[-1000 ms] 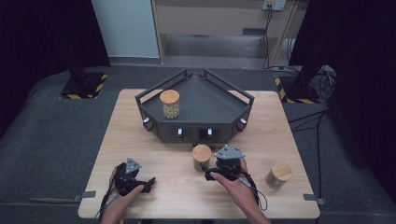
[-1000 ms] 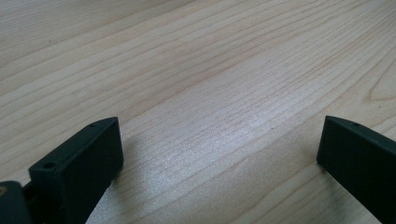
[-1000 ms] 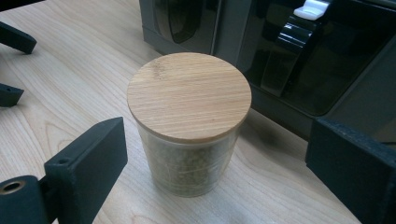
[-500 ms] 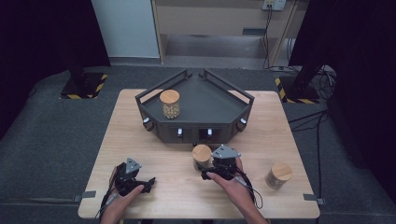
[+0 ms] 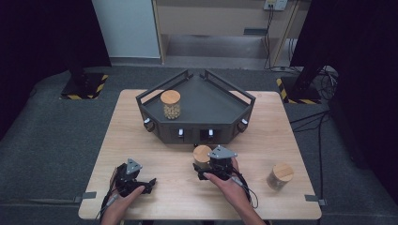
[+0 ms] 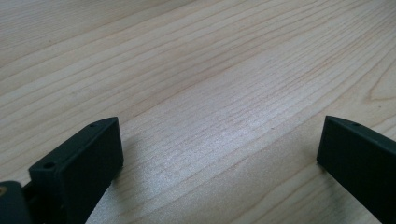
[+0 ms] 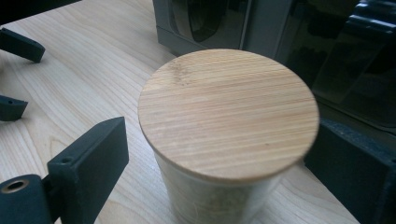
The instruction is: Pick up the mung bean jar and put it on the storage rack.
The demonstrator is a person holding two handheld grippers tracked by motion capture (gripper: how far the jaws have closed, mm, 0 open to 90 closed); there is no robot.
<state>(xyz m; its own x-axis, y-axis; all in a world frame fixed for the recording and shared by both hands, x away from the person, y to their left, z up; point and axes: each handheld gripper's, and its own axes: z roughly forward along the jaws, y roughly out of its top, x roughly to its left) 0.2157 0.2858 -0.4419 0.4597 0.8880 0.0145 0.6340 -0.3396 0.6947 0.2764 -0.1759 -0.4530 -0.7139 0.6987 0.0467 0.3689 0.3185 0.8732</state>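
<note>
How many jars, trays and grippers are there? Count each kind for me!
Jars with wooden lids: 3
Dark tray: 1
Grippers: 2
Total: 6

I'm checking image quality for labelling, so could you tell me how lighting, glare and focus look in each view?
High view: the table is evenly lit and sharp, the room around it dark. Left gripper view: a soft sheen on the wood between the open left gripper, whose near jaws are slightly blurred. Right gripper view: the jar lid is crisp, the right gripper jaws and dark tray softer.
</note>
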